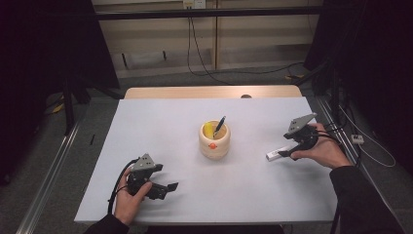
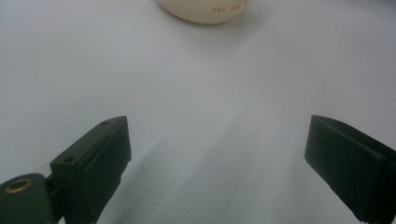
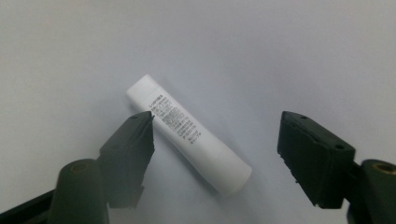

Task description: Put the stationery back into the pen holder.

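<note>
Black claws (image 1: 168,187), grey plates, dark sleeves (image 1: 358,195)

Legible markings: one partial line

I read red capitals "THE" and a cut-off word on the cream pot's (image 2: 205,9) lower wall. The white tube (image 3: 187,133), well right of that pot, bears fine black print too small to read.

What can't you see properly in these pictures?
- Tube print: too small to read, right gripper view.
- Tube far end: covered by the right gripper, high view.
- Cup: top cut off by the edge, left gripper view.
- Yellow thing in the cup: mostly hidden by the rim, high view.
</note>
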The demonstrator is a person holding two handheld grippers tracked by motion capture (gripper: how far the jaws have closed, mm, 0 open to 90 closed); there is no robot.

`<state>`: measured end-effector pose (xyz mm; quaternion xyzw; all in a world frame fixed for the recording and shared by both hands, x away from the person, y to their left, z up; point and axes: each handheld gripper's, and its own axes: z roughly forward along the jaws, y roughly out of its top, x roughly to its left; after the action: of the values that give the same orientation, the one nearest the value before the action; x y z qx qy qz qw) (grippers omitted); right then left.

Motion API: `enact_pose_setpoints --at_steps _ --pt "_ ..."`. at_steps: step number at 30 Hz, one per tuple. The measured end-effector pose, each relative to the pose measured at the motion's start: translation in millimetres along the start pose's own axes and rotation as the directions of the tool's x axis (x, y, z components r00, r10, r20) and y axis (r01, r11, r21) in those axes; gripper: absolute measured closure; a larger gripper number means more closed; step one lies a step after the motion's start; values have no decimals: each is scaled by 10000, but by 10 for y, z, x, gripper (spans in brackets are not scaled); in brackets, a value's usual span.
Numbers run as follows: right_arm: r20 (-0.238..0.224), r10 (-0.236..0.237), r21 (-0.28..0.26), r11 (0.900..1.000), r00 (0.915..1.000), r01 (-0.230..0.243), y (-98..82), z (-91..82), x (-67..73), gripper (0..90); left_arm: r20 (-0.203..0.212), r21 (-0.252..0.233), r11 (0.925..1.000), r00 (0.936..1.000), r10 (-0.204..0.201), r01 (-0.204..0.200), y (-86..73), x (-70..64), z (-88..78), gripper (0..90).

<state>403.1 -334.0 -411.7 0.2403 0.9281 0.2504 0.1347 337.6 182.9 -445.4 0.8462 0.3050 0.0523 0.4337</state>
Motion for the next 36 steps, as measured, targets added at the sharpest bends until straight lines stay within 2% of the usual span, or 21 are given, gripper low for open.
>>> enact_pose_setpoints --at_steps 2,6,10,14,19,22,27,36 --pt "-39 -418 275 9987 9991 419 30 10 5 281 7 -13 10000 10000 3 -3 0 1 1 73" --pt "-57 -755 833 9936 9971 758 46 44 -7 287 -29 -1 10000 10000 8 -8 -1 -3 0 73" --pt "-212 -987 1036 9895 9949 1003 40 58 -16 319 -24 -29 10000 10000 4 -4 -5 1 3 73" --pt "-359 -1529 1308 9790 9876 1563 29 88 -7 366 -20 44 10000 10000 38 -38 -4 -2 2 73" --pt "-362 -1685 1406 9750 9850 1719 2 106 -35 376 -30 75 10000 10000 33 -33 -6 -1 5 73" --pt "-503 -1955 1582 9667 9794 2011 1 138 -36 399 -26 88 10000 10000 31 -31 -6 -3 7 73" --pt "-741 -2118 1683 9605 9745 2216 7 195 -26 450 -52 71 10000 10000 48 -48 -7 -4 5 73" --pt "-1084 -1789 1591 9679 9779 1947 -18 220 -62 528 -61 13 10000 10000 15 -15 -11 -1 -3 73"
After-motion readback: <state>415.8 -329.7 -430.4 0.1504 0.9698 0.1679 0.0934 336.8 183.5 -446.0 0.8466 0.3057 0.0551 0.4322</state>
